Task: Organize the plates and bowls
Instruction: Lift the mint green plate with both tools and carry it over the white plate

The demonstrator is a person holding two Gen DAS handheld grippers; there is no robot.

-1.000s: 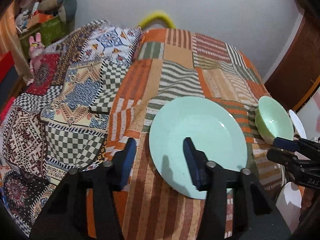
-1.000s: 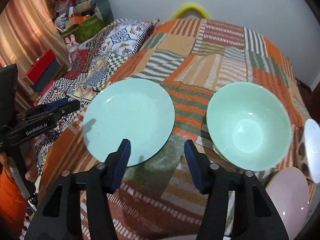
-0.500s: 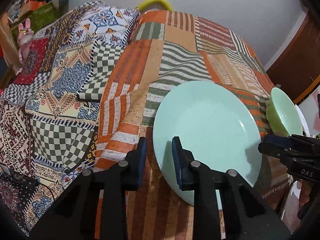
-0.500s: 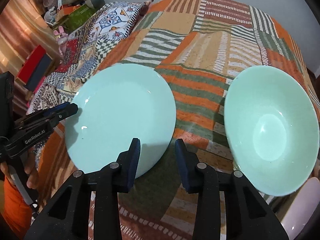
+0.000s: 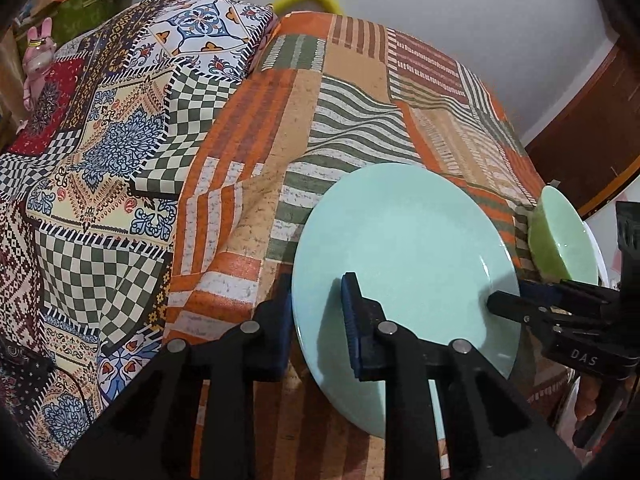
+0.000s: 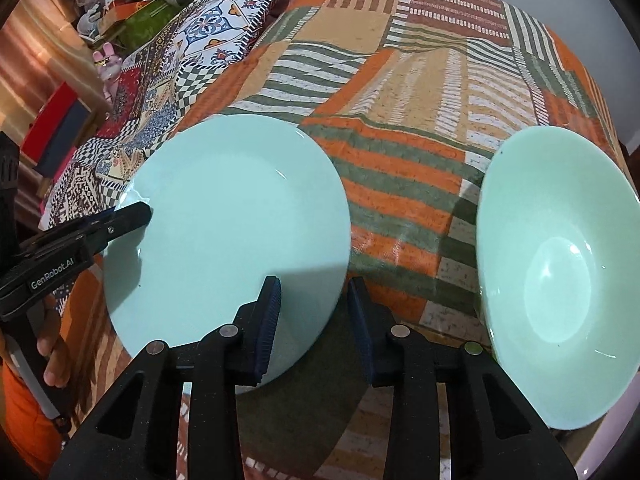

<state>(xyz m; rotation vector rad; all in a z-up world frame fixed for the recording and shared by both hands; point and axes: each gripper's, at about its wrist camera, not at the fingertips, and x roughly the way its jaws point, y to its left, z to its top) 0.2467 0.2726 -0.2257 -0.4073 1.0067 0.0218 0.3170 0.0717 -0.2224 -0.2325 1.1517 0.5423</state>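
A mint green plate (image 5: 404, 248) lies on the patchwork cloth; it also shows in the right wrist view (image 6: 228, 232). My left gripper (image 5: 316, 320) straddles its left rim, one finger over the plate, one outside, jaws narrowed around the edge with some gap. My right gripper (image 6: 314, 320) straddles the plate's right rim the same way, jaws partly closed with a gap. A green bowl (image 6: 560, 272) sits to the right of the plate; it also shows in the left wrist view (image 5: 560, 240).
The patchwork cloth (image 5: 352, 120) covers the surface, with a second patterned cloth (image 5: 104, 152) to the left. A pale plate (image 6: 608, 456) peeks out at the lower right. Toys and boxes (image 6: 132, 12) stand at the far left.
Both grippers have moved down and in to the plate's opposite rims. Their jaws have narrowed from wide open to a small gap around the plate's edge.
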